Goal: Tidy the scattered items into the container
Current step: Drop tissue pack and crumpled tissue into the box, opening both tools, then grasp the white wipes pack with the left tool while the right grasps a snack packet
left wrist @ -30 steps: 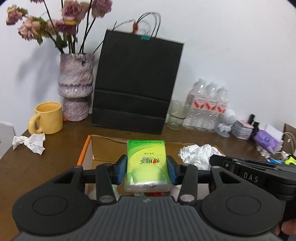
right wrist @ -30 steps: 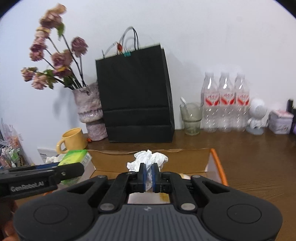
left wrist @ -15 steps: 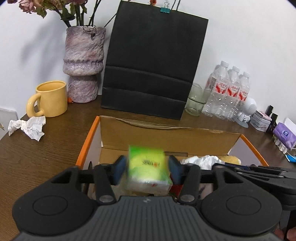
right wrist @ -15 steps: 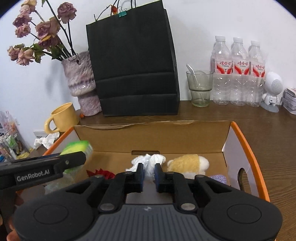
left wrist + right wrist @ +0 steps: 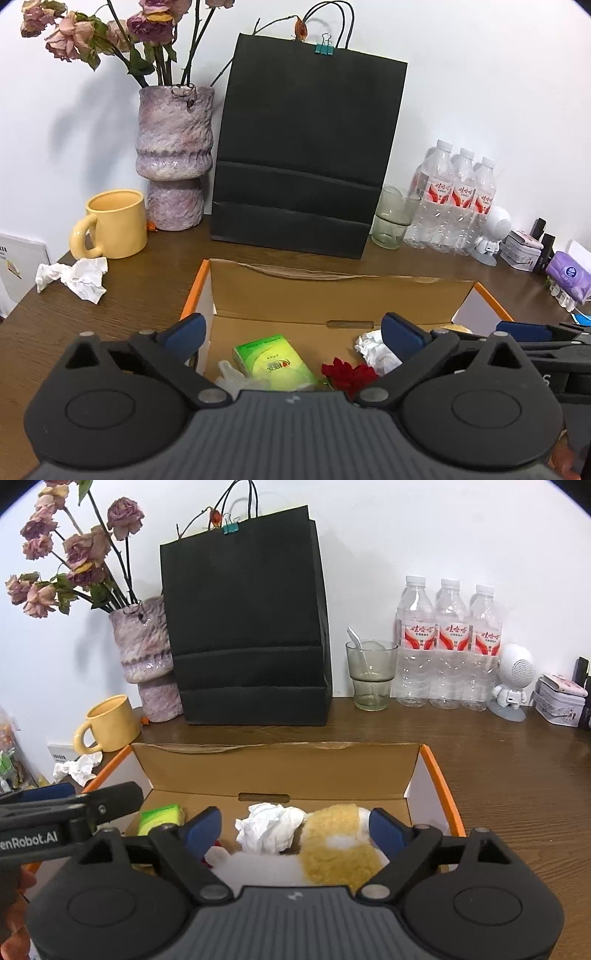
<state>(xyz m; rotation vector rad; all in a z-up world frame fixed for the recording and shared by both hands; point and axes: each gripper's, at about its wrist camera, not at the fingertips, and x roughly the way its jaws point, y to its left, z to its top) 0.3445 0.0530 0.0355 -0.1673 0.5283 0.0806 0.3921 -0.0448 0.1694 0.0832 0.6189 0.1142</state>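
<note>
An open cardboard box with orange edges (image 5: 332,291) (image 5: 280,771) sits on the wooden table. Inside lie a green tissue pack (image 5: 275,363) (image 5: 160,816), a crumpled white tissue (image 5: 375,349) (image 5: 267,827), a red flower (image 5: 349,374) and a yellow-and-white plush toy (image 5: 336,843). My left gripper (image 5: 293,332) is open and empty above the box's left part. My right gripper (image 5: 295,825) is open and empty above the tissue and plush. Another crumpled tissue (image 5: 74,277) (image 5: 77,766) lies on the table left of the box.
Behind the box stand a black paper bag (image 5: 306,155), a purple vase with dried roses (image 5: 173,158), a yellow mug (image 5: 112,223), a glass (image 5: 371,674), three water bottles (image 5: 448,646) and a small white robot figure (image 5: 511,681). Small boxes sit at far right.
Both grippers came down over the box and opened. The green tissue pack dropped from the left gripper into the box; the crumpled tissue dropped from the right gripper into it.
</note>
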